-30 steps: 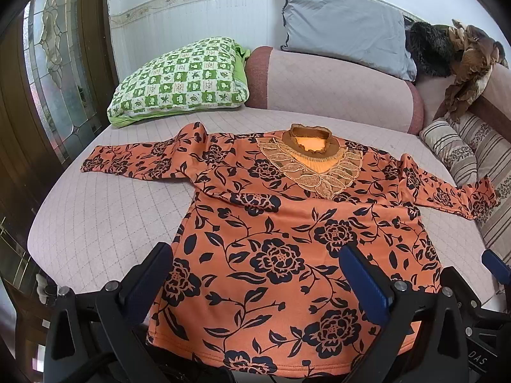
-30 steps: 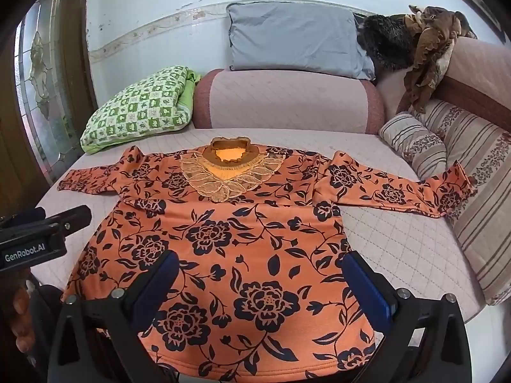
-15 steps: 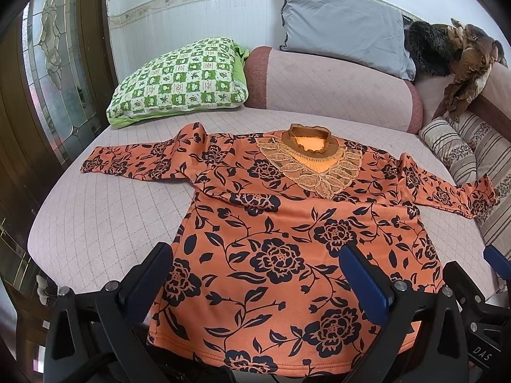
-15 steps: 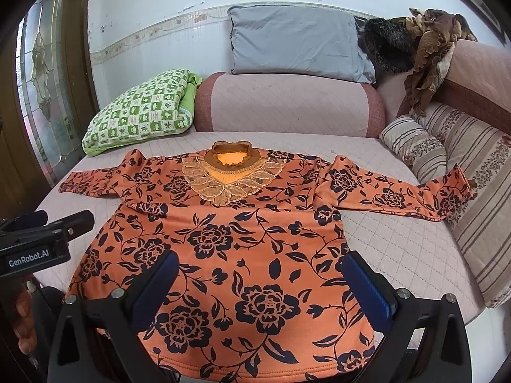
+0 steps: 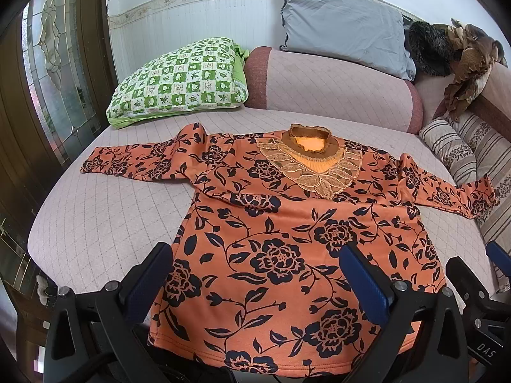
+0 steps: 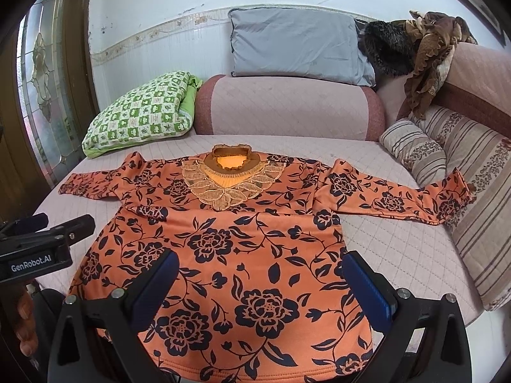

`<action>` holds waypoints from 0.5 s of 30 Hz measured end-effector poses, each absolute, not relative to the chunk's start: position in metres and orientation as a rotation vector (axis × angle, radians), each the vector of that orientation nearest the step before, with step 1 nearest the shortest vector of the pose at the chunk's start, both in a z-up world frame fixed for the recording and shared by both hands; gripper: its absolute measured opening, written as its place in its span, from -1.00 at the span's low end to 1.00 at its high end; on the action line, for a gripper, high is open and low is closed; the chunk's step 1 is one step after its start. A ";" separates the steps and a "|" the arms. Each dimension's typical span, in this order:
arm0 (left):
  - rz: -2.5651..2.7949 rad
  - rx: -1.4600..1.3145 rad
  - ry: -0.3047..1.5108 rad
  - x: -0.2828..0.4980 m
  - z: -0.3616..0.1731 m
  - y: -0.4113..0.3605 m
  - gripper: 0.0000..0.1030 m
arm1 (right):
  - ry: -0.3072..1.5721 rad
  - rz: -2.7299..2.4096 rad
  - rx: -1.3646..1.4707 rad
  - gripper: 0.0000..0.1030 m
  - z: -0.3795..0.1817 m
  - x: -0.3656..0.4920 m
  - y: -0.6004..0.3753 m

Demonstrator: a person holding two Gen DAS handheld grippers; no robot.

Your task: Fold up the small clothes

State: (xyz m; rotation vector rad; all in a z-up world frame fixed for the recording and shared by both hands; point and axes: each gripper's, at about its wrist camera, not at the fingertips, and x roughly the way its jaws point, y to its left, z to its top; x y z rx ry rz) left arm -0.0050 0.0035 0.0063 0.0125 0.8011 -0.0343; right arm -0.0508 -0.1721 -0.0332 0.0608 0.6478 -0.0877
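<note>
Top (image 5: 287,239) lies flat on sofa (image 5: 105,223), sleeves out left & right, hem nearest. Both hand-held grippers, left (image 5: 258,274) & right (image 6: 260,282), hover w/ jaws wide apart, empty. Suggest: pinch 1 sleeve cuff, fold inward, keep body smooth.

both wrist cameras sit low at the near edge of the sofa seat (image 5: 95,223), facing its backrest. each looks forward between its own spread fingers. the left view stands left of the right view. both share the orange floral top (image 5: 287,239) (image 6: 239,239), the grey pillow (image 5: 345,22) (image 6: 297,44) and the green checked pillow (image 5: 182,79) (image 6: 143,108).
</note>
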 end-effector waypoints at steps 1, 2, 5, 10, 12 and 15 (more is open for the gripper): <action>-0.035 0.012 0.800 -0.005 0.006 0.004 1.00 | 0.648 -0.089 0.059 1.00 -0.033 -0.051 -0.172; -0.036 0.011 0.800 -0.005 0.007 0.004 1.00 | 0.648 -0.089 0.060 1.00 -0.033 -0.050 -0.172; -0.035 0.013 0.800 -0.004 0.007 0.005 1.00 | 0.644 -0.088 0.061 1.00 -0.032 -0.050 -0.172; -0.036 0.013 0.799 -0.004 0.006 0.005 1.00 | 0.646 -0.089 0.062 1.00 -0.032 -0.049 -0.172; -0.036 0.014 0.797 -0.004 0.006 0.005 1.00 | 0.645 -0.089 0.062 1.00 -0.032 -0.050 -0.172; -0.038 0.012 0.799 -0.004 0.006 0.005 1.00 | 0.645 -0.090 0.062 1.00 -0.032 -0.050 -0.172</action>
